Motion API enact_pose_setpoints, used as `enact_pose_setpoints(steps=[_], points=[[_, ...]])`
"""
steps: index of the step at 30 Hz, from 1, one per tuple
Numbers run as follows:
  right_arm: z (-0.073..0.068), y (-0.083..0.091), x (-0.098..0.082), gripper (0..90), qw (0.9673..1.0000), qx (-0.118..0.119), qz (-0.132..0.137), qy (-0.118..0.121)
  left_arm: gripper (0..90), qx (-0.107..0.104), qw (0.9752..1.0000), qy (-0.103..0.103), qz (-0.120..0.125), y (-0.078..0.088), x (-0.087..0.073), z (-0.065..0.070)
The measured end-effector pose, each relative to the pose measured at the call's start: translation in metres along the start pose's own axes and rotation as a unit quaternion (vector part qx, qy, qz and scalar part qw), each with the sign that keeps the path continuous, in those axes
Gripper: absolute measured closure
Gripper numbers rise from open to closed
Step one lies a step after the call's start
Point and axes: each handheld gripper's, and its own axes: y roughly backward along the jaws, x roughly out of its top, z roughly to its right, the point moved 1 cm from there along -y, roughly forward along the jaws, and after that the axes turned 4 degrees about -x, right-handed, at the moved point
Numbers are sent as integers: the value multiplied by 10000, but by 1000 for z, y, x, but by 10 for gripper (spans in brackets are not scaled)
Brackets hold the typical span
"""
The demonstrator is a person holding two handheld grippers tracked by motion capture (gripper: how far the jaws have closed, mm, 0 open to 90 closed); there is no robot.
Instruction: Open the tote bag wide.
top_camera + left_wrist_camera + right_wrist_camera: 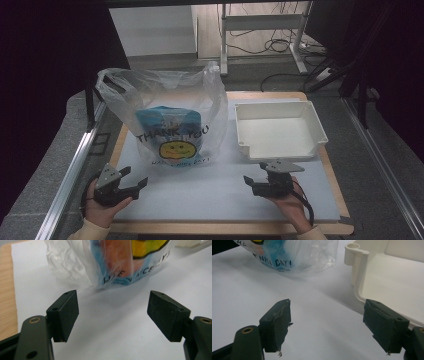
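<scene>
- The bench [165, 212] in front of you carries a white sheet with everything on it, and you are working from its near edge.
- The plastic bag [170, 117] stands at the left middle of the bench, well apart from both of your hands. It looks thin, soft and slippery, so it should crumple and slide; take it by the handle loops at the top.
- The white tray [315, 122] sits just right of the bag and looks empty and stiff.
- Your left tool [134, 184] and right tool [256, 181] both stand wide open, holding nothing.
- Something blue and orange [117, 260] shows through the bag, but the print and the film blur it; you cannot tell what it is or how heavy.
</scene>
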Motion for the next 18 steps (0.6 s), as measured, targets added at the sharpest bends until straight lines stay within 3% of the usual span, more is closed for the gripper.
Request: enact_pose_setpoints(steps=[6, 14, 18], points=[[3, 1, -2, 226, 10000, -14, 7, -75, 267, 78, 9999, 50, 38, 12, 16, -3], [2, 1, -2, 227, 10000, -11, 19, -86, 271, -48, 9997, 127, 192, 28, 37, -5], [1, 1, -3, 227, 10000, -17, 12, -65, 269, -101, 9998, 135, 136, 29, 45, -5]])
